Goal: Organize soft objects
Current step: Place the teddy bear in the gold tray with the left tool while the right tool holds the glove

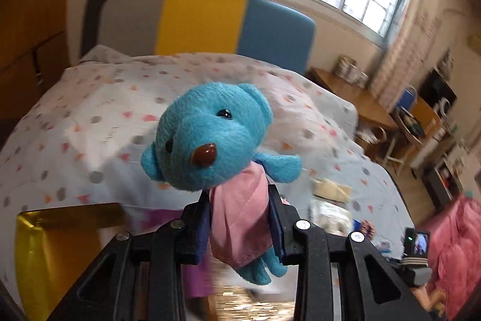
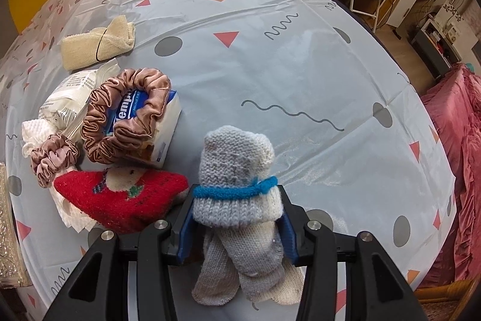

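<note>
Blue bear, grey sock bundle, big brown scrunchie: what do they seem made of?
Blue bear: short fuzzy plush, matte pile; pink scarf looks smooth woven. Grey sock bundle: knitted yarn, visible stitches and ribbing. Big brown scrunchie: probably satin, glossy gathered folds.

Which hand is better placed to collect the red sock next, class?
Neither is free, but probably the right: its gripper, shut on the knitted bundle, hangs beside the red sock. The left gripper holds the blue teddy high above the bed.
</note>
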The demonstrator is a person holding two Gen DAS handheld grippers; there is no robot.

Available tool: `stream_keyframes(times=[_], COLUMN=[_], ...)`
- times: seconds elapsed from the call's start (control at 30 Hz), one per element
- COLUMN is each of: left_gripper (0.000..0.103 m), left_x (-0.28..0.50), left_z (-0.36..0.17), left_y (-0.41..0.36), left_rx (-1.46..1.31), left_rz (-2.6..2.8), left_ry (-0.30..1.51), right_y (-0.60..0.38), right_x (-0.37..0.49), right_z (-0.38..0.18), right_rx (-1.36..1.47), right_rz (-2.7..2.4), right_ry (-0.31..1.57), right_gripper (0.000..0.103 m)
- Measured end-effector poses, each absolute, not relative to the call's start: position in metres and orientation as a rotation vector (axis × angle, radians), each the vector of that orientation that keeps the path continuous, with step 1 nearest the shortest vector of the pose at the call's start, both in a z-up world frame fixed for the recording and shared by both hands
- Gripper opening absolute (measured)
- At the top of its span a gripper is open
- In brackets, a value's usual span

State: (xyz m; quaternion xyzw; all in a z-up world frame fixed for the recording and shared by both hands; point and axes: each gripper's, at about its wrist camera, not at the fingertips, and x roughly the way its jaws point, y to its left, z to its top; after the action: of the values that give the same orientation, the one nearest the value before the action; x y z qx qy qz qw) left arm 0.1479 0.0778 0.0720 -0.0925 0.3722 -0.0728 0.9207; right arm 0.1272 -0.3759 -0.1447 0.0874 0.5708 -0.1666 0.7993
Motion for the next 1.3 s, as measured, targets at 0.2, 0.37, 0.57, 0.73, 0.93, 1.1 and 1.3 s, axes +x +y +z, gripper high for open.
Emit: stream_keyframes(times=[0.2, 0.37, 0.57, 0.73, 0.93, 1.1, 1.3], left_gripper=[0.034, 0.034, 0.034, 0.034, 0.045, 0.061, 0.062], left_x=[0.120, 0.076, 0.054, 0.076, 0.118, 0.112, 0.081], left_z=[0.045, -0.016, -0.083, -0.095, -0.100, -0.094, -0.087], left_y=[0.195, 0.255, 0.275, 0.264, 0.251, 0.248, 0.247], left_rx=[-0.286, -0.336, -0.399, -0.376, -0.332, -0.348, -0.336], left_rz=[0.052, 0.169, 0.213, 0.177, 0.141, 0.164, 0.230], left_ry=[0.776, 0.872, 0.993, 1.017, 1.045, 0.998, 0.963], right_y=[-0.366, -0.362, -0.354, -0.351, -0.347, -0.340, -0.336], right_x=[0.128, 0.128, 0.122, 0.122, 0.121, 0.119, 0.118], right_z=[-0.145, -0.146, -0.140, -0.139, -0.138, -0.136, -0.134], right_rx=[0.141, 0.127, 0.096, 0.087, 0.054, 0.028, 0.011], right_rz=[-0.362, -0.362, -0.369, -0.375, -0.379, -0.378, -0.378], right_ry=[1.219, 1.214, 1.212, 1.209, 1.201, 1.194, 1.190], right_gripper=[0.047, 0.046, 0.046, 0.046, 0.046, 0.046, 0.046])
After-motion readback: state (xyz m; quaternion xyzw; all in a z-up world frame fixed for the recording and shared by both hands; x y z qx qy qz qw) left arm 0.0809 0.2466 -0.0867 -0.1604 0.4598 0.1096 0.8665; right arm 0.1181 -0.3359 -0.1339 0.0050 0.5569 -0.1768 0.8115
